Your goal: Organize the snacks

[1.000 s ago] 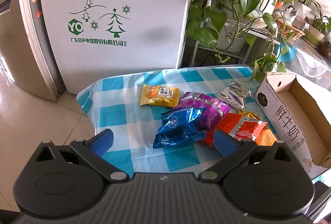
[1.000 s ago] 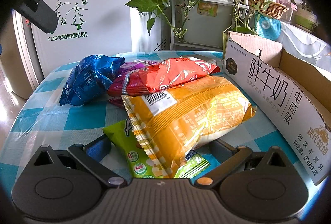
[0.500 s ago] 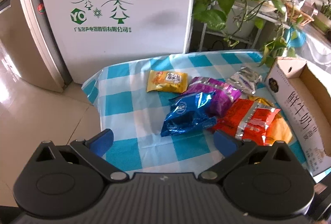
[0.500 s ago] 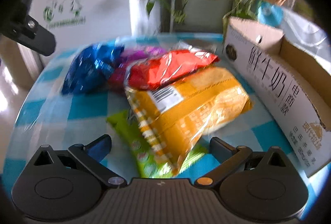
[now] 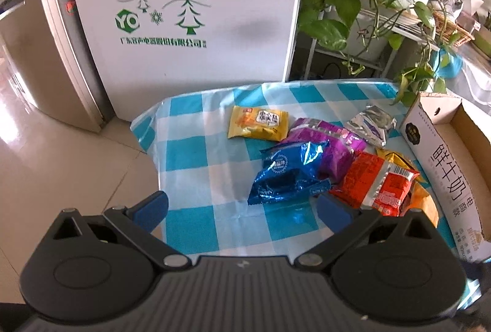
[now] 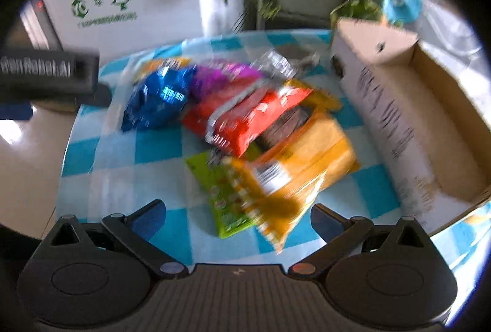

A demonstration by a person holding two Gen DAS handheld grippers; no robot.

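Observation:
Several snack bags lie in a heap on a blue-and-white checked tablecloth (image 5: pixel 196 154): a small yellow pack (image 5: pixel 257 125), a blue bag (image 5: pixel 285 172), a purple bag (image 5: pixel 331 148), a red bag (image 5: pixel 374 183), a silver pack (image 5: pixel 369 125). The right wrist view, blurred, also shows a large orange bag (image 6: pixel 303 166) on a green pack (image 6: pixel 221 194). An open cardboard box (image 5: pixel 445 166) stands to the right of the heap. My left gripper (image 5: pixel 242 206) is open and empty, above the near left of the heap. My right gripper (image 6: pixel 237 217) is open and empty, above the orange bag's near end.
A white fridge (image 5: pixel 190 9) stands behind the table. Potted plants on a metal rack (image 5: pixel 362 6) are at the back right. Tiled floor (image 5: pixel 55 154) lies left of the table. The left gripper's body (image 6: pixel 46 71) shows at the left of the right wrist view.
Both grippers have risen and pulled back from the heap, so the table looks smaller and further below. The right view now looks down onto the bags and into the box. The snacks have not moved.

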